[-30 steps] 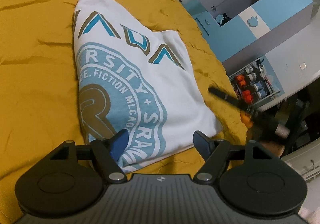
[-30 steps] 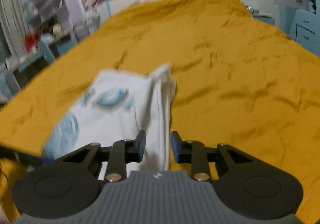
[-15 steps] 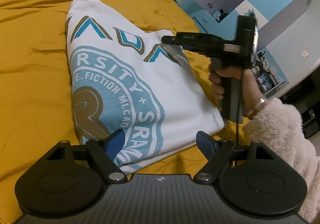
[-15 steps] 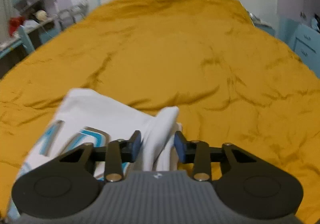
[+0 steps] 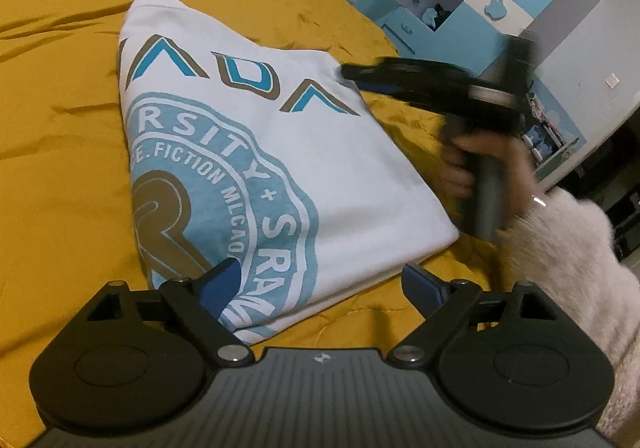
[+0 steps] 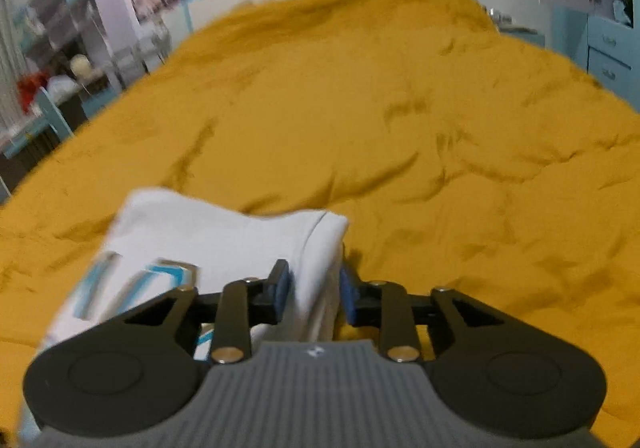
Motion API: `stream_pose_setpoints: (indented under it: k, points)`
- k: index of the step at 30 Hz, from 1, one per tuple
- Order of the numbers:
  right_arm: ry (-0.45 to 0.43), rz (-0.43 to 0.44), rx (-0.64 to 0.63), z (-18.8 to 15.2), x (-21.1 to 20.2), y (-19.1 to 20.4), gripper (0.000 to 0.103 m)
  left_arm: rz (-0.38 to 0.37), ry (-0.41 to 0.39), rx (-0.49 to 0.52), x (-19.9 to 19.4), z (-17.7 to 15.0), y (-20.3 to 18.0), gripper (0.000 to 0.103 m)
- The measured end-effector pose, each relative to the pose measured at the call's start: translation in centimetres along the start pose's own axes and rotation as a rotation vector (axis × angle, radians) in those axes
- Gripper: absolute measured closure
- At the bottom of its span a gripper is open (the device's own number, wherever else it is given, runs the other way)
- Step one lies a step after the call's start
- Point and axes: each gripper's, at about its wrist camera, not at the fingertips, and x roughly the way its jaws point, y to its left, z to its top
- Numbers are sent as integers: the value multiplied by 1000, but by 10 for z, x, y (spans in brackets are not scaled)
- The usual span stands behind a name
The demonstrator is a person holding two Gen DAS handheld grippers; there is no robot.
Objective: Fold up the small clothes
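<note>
While the folded white T-shirt [image 5: 256, 152] lay on the mustard-yellow bedspread [image 5: 60, 128], the left gripper [image 5: 320, 284] was opening wide above its near edge, pinching nothing. The right gripper [image 6: 314, 292] stood narrow, clamping the shirt's far corner fold.
</note>
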Motion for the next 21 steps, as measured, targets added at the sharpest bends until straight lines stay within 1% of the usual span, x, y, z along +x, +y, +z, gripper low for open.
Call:
stream_pose_setpoints:
  k: [1, 3, 5, 8, 10, 11, 12, 13, 14, 15, 16, 19, 20, 21]
  points:
    - [-12, 25, -10, -3, -17, 2, 79, -2, -1, -6, 0, 0, 0, 0]
    - [-12, 34, -61, -16, -51, 10, 79, -5, -1, -15, 0, 1, 2, 0]
    - [11, 66, -82, -32, -75, 11, 78, -7, -1, -22, 0, 1, 2, 0]
    - [66, 83, -83, -51, -92, 10, 76, 5, -1, -11, 2, 1, 0, 0]
    - [99, 92, -89, -60, -92, 10, 73, 14, -2, -6, 3, 0, -3, 0]
    - [129, 110, -91, -64, -90, 12, 74, 20, 0, -4, 3, 1, -5, 0]
    - [159, 121, -91, -67, -87, 13, 79, 27, 1, -3, 4, 1, -6, 0]
    - [172, 133, -81, -70, -86, 15, 103, 36, 3, -4, 4, 1, -8, 0]
    - [162, 141, -63, -72, -89, 16, 103, 46, 8, -10, 4, 2, -10, 0]
    - [142, 126, -62, -72, -94, 18, 103, 51, 10, -11, 5, 3, -11, 0]
    - [132, 94, -64, -73, -96, 19, 103, 53, 11, -9, 4, 4, -12, 0]
    - [179, 61, -17, -84, -87, 11, 103, 55, 8, -10, 4, 3, -12, 0]
    - [177, 60, -16, -87, -87, 10, 103, 49, 6, -22, 1, 4, -11, 0]
    - [156, 61, -13, -89, -91, 11, 103, 40, -2, -42, -5, 5, -9, 2]
